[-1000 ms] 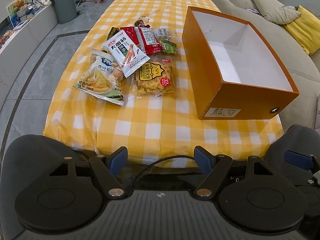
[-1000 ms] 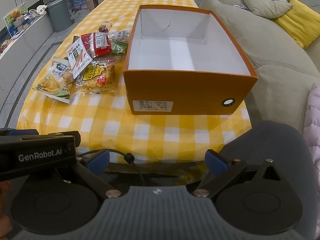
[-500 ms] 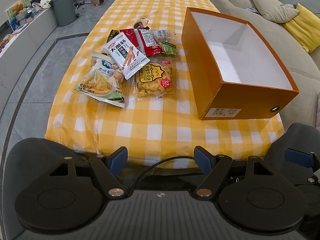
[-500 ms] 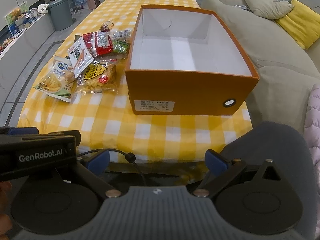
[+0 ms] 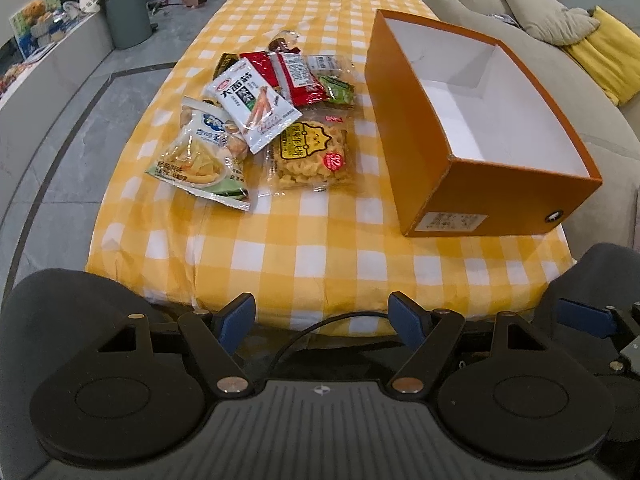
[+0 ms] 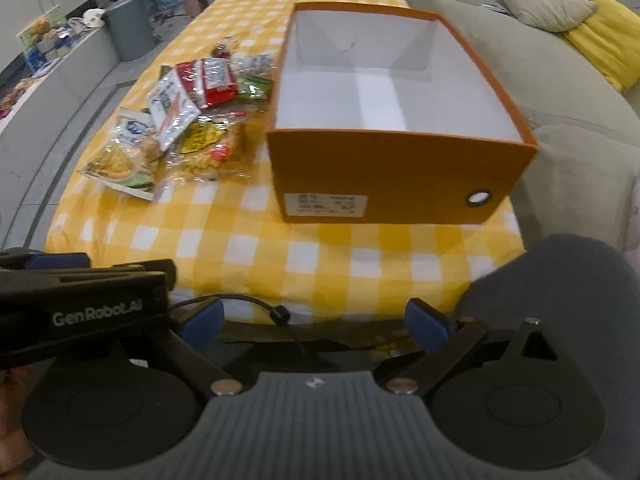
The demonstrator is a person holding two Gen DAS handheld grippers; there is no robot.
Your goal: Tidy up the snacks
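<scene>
One orange box (image 5: 432,152) stands beside roughly seven overlapping snack packets (image 5: 256,104); two cushions (image 5: 540,20) lie on one sofa (image 6: 560,80).

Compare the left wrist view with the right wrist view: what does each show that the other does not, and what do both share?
Only the left wrist view shows the left claw with both of its blue pads apart and nothing between them. Only the right wrist view shows the right claw the same way, open and empty, plus the lettered side of the other handheld unit at lower left. Both show the empty orange box on the yellow checked tablecloth, the pile of snack packets beside it, the sofa and the grey bin.
</scene>
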